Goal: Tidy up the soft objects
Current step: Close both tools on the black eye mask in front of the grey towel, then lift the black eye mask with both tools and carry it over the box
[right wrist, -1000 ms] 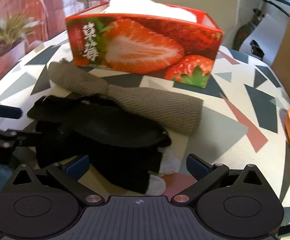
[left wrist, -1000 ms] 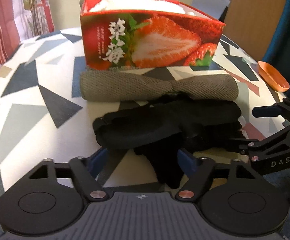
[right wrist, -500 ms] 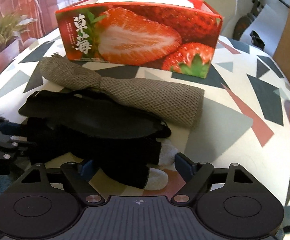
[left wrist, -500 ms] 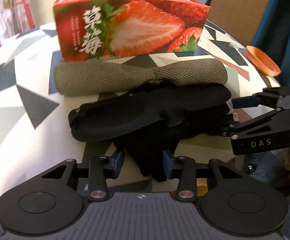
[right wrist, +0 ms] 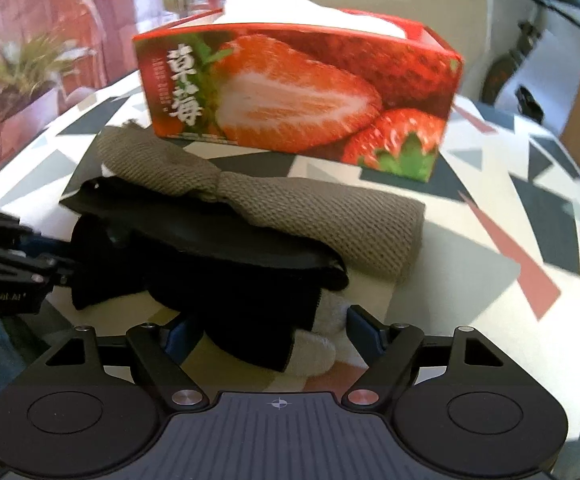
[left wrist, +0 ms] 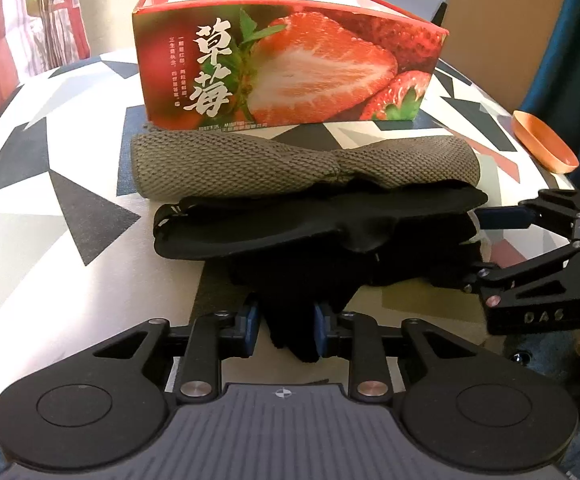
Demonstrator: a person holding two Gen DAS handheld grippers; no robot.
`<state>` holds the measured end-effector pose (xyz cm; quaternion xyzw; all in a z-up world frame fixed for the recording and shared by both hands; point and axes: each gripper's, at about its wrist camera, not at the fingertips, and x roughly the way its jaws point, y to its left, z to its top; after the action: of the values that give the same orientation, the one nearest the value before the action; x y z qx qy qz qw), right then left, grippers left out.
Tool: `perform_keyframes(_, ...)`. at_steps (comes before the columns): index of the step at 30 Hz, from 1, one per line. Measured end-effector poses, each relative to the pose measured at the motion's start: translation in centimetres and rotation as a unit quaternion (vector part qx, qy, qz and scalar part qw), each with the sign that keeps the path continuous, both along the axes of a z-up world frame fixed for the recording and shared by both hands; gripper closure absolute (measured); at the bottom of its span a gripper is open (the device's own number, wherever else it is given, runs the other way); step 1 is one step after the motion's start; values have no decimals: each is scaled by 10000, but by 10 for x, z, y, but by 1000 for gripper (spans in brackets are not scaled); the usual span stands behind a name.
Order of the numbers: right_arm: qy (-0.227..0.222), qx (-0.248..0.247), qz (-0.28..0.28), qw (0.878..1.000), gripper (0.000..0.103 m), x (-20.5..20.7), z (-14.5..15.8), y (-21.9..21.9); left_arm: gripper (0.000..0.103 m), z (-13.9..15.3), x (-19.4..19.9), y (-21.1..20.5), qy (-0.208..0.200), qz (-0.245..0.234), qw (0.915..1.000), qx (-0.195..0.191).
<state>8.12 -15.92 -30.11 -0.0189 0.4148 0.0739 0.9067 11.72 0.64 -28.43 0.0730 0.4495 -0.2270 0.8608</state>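
Closing on a black glove point(left wrist: 290, 320) cuff at the near table point(left wrist: 49, 208) edge: left gripper point(left wrist: 285, 330). Right gripper point(right wrist: 273, 330), also narrowing, straddles white-tipped fingers, not yet pinching. Risk: sleep mask point(left wrist: 310, 224) on top drags along.

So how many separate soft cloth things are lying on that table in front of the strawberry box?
3 that I can tell: a rolled olive knit cloth nearest the box, a black eye mask against it, and black gloves with pale fingertips underneath. More may be hidden beneath.
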Motion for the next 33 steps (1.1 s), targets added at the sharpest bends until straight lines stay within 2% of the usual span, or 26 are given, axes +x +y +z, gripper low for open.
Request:
perform_keyframes(4, -259, -315, 214, 9989, 29, -3, -3, 8, 74, -1, 0, 2, 21, 42, 9999, -96)
perform_keyframes(13, -547, -273, 288, 9977, 28, -7, -1, 7, 74, 0, 1, 11, -16, 262, 9995, -155)
perform_keyframes(27, -341, 0, 377, 9987, 30, 2, -13, 5, 74, 0, 0, 10, -55, 280, 9995, -152)
perform_keyframes(30, -347, 109, 436, 9984, 44, 0, -11, 5, 75, 0, 0, 11, -47, 282, 9994, -182)
perform_keyframes(32, -347, 174, 549, 9977, 61, -2, -9, 7, 78, 0, 0, 13, -32, 279, 9994, -221)
perform_keyframes(33, -341, 198, 617, 9973, 65, -3, -8, 8, 81, 1, 0, 13, -35, 269, 9993, -243)
